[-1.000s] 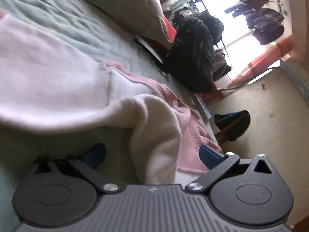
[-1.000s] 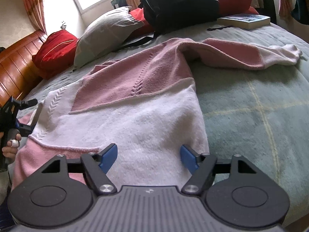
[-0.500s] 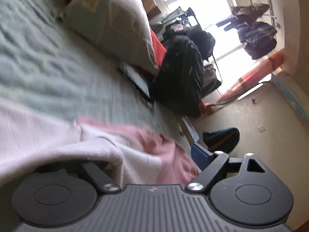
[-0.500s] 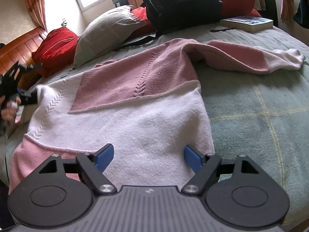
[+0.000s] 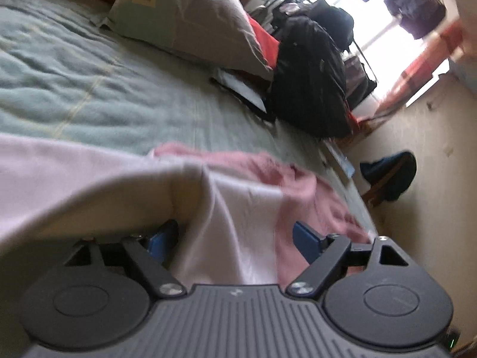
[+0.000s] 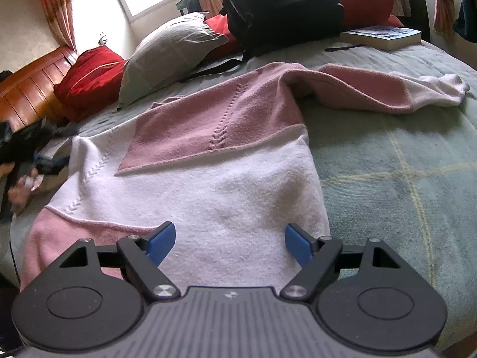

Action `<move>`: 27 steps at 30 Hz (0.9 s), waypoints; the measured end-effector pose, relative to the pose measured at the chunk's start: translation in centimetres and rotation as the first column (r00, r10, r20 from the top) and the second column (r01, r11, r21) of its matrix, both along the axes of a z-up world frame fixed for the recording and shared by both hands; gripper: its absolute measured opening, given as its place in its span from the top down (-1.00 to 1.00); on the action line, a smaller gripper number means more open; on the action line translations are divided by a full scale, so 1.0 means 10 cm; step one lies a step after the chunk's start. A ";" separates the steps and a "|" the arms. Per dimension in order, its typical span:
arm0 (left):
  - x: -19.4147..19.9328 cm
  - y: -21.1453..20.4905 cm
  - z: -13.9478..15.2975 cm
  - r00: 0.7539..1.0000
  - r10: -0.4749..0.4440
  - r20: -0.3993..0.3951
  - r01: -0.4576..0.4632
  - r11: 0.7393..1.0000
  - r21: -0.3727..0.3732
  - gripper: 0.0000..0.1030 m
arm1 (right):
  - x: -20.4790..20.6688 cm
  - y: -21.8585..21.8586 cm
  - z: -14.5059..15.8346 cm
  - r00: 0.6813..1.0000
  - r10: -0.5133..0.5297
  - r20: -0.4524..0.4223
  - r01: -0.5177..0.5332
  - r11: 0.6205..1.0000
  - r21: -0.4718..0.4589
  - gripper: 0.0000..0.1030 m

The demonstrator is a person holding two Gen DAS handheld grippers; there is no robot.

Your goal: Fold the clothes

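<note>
Your left gripper [image 5: 235,238] gapes wide with the pink-and-white knitted sweater [image 6: 208,161] draped between its blue pads, unpinched. Your right gripper [image 6: 230,243] hovers wide open, empty, above the hem; sleeve toward two o'clock on the green blanket [image 6: 402,164].

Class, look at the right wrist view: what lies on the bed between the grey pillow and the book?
A black backpack sits between the grey pillow and the book, with a red cushion behind it, plain in the right wrist view.
</note>
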State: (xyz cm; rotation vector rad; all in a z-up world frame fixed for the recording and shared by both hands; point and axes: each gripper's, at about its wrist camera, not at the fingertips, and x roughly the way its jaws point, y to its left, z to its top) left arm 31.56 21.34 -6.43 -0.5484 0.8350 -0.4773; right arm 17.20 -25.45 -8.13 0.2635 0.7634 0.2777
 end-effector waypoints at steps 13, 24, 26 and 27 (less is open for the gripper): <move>-1.12 -0.04 0.27 0.992 0.072 -0.101 -0.005 0.839 0.545 -0.71 | 0.14 1.22 0.48 0.922 0.385 0.031 -0.378 0.917 -0.128 -0.85; -1.51 0.36 0.38 0.985 0.171 -0.018 -0.138 0.851 0.507 -0.78 | 0.18 3.33 0.34 0.807 0.591 0.005 -0.537 0.736 -0.412 -1.00; -1.56 0.38 0.35 0.988 0.151 -0.016 -0.126 0.873 0.471 -0.78 | 0.20 3.36 0.26 0.823 0.568 -0.002 -0.502 0.726 -0.470 -0.98; -1.58 0.38 0.33 0.990 0.137 -0.015 -0.116 0.886 0.450 -0.78 | 0.21 3.29 0.26 0.831 0.556 -0.002 -0.494 0.736 -0.463 -0.98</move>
